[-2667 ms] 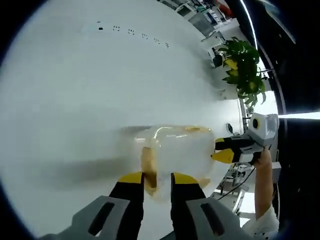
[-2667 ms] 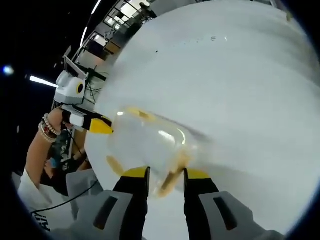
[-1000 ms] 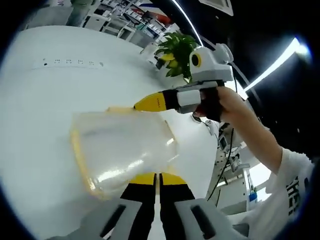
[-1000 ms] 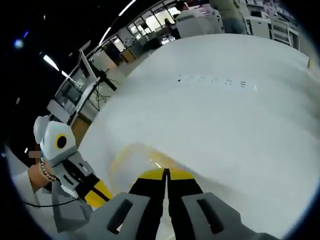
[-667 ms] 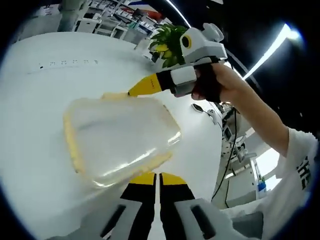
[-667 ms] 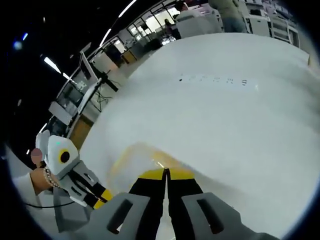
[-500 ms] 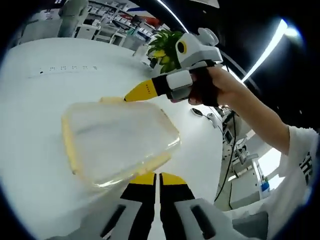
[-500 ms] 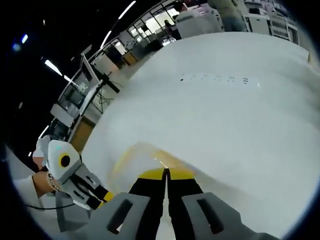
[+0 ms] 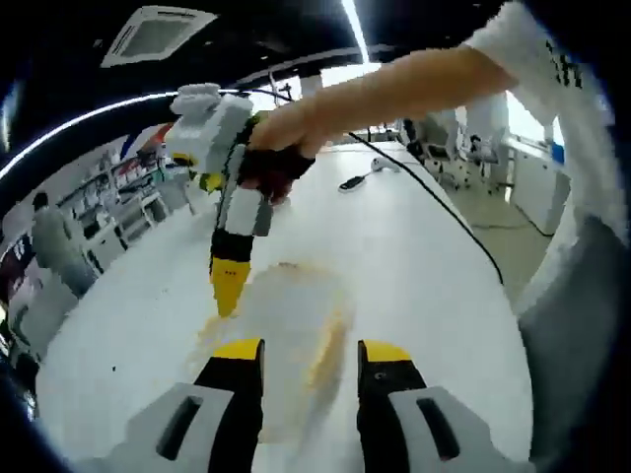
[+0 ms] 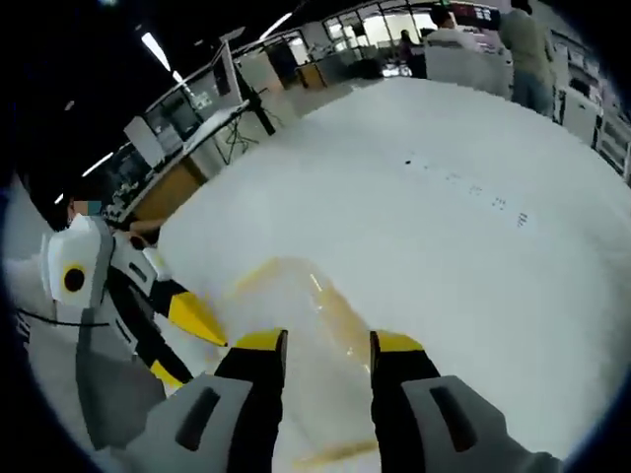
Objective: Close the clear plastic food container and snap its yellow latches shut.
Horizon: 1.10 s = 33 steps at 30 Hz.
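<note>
- Half a second back both claws had their jaws pressed together; now each shows a clear gap between its yellow tips. That reads as a release after a press, so one latching push has probably just finished.
- The clear plastic food container with yellow latches (image 9: 286, 325) lies flat on the white table (image 9: 414, 256), with its lid down as far as the blur lets me judge. It sits in front of the left claw (image 9: 311, 350) and reaches in between its jaws.
- In the left gripper view a yellow strip (image 9: 325, 345), likely a latch or the seal, runs along the container's near edge between the jaws. Whether it is snapped home I cannot tell.
- The left claw is spread and grips nothing; its tips hang just over the container's near side.
- The right claw (image 10: 322, 340) is spread as well and holds nothing. The container (image 10: 296, 296) lies just ahead of its tips, its yellow rim showing.
- Seen from the left gripper view, the right claw (image 9: 229, 286) comes down from above in a person's hand (image 9: 281, 148), its yellow tip at the container's far corner, touching or very nearly.
- My judgement: the lid is closed and latching is under way, with at least one side yet to be confirmed.
</note>
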Tool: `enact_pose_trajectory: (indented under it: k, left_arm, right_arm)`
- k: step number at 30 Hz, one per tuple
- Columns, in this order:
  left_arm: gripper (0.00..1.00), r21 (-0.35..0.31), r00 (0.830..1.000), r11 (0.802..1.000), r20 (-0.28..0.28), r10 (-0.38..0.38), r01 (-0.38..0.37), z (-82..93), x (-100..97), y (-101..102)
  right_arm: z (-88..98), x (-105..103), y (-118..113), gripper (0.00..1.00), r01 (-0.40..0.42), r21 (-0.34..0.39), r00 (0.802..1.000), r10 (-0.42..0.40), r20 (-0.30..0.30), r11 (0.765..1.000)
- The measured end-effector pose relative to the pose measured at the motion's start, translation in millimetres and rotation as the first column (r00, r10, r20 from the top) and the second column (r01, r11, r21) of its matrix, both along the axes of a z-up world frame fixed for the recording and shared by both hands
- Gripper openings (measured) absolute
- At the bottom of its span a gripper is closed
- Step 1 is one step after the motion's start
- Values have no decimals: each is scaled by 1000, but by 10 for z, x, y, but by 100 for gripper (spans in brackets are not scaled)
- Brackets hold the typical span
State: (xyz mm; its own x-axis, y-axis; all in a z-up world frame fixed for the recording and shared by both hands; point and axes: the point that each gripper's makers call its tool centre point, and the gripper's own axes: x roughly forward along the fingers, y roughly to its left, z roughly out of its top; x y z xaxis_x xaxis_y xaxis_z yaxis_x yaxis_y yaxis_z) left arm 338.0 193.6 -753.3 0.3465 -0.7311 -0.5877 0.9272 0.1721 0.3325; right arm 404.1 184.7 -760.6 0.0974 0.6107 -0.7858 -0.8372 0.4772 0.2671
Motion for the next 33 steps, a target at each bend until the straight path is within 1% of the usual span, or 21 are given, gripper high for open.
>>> enact_pose_trajectory:
  k: [1, 4, 5, 7, 8, 9, 10, 11, 12, 13, 14, 15, 16, 17, 19, 22, 24, 26, 28, 31, 33]
  left_arm:
    - [32, 43, 1000, 999, 18, -23, 23, -50, 25, 9]
    - [32, 95, 998, 994, 45, -49, 44, -94, 80, 7]
    - [32, 101, 997, 994, 53, -55, 50, -90, 89, -1]
    - [31, 124, 994, 990, 76, -80, 70, -87, 112, -7]
    - [31, 149, 992, 986, 84, -92, 79, -107, 125, 2]
    - [30, 167, 992, 982, 83, -100, 86, -132, 130, 15]
    - [29, 177, 991, 980, 82, -104, 88, -151, 137, 19]
    - [28, 197, 991, 976, 86, -107, 88, -179, 151, 33]
    - [28, 206, 993, 975, 69, -95, 79, -206, 158, 46]
    - [28, 207, 997, 977, 44, -69, 58, -227, 149, 72]
    - [26, 188, 996, 980, 55, -73, 61, -189, 160, 45]
    - [25, 176, 998, 983, 38, -54, 47, -179, 162, 47]
    - [25, 171, 999, 984, 26, -48, 43, -176, 162, 49]
    - [24, 170, 998, 984, 27, -49, 44, -179, 161, 54]
    - [24, 170, 998, 984, 29, -53, 47, -186, 161, 56]
    - [24, 181, 997, 982, 42, -64, 56, -196, 151, 59]
    - [23, 176, 998, 984, 38, -44, 37, -203, 152, 60]
    - [23, 175, 998, 984, 40, -39, 32, -206, 147, 57]
    - [23, 180, 998, 983, 49, -48, 38, -206, 135, 48]
    - [22, 193, 996, 980, 70, -63, 48, -220, 115, 29]
    - [22, 198, 994, 979, 83, -65, 47, -225, 109, 16]
  right_arm:
    - [-24, 0, -10, 32, -29, -30, 1000, 29, 8, 999]
    - [-85, -8, -34, 36, -126, -99, 992, 127, 5, 987]
    - [-94, -13, -36, 39, -147, -110, 989, 148, 3, 983]
    - [-115, -1, -58, 44, -213, -151, 976, 216, 8, 965]
    - [-127, 23, -76, 46, -246, -179, 967, 253, 16, 953]
    - [-139, 31, -102, 46, -262, -205, 963, 269, 8, 943]
    - [-161, 110, -102, 45, -287, -241, 955, 295, -2, 927]
    - [-166, 154, -94, 45, -306, -255, 949, 316, -3, 917]
    - [-154, 129, -93, 44, -321, -261, 945, 326, -24, 911]
    - [-158, 115, -120, 43, -338, -281, 940, 339, -46, 898]
    - [-164, 98, -150, 41, -354, -301, 934, 353, -60, 885]
    - [-156, 98, -120, 40, -364, -295, 930, 362, -61, 884]
    - [-159, 78, -124, 39, -383, -305, 921, 383, -63, 872]
    - [-158, 72, -109, 38, -409, -314, 909, 412, -62, 857]
    - [-161, 58, -94, 38, -440, -335, 892, 447, -61, 833]
    - [-172, 50, -92, 38, -445, -342, 891, 448, -76, 827]
    - [-180, 50, -104, 39, -450, -347, 889, 449, -88, 823]
    - [-179, 23, -105, 39, -471, -345, 878, 471, -89, 812]
    - [-180, 14, -108, 39, -470, -347, 878, 468, -94, 812]
    - [-181, 10, -109, 38, -481, -363, 871, 481, -98, 798]
    - [-183, -10, -95, 38, -493, -379, 864, 493, -103, 783]
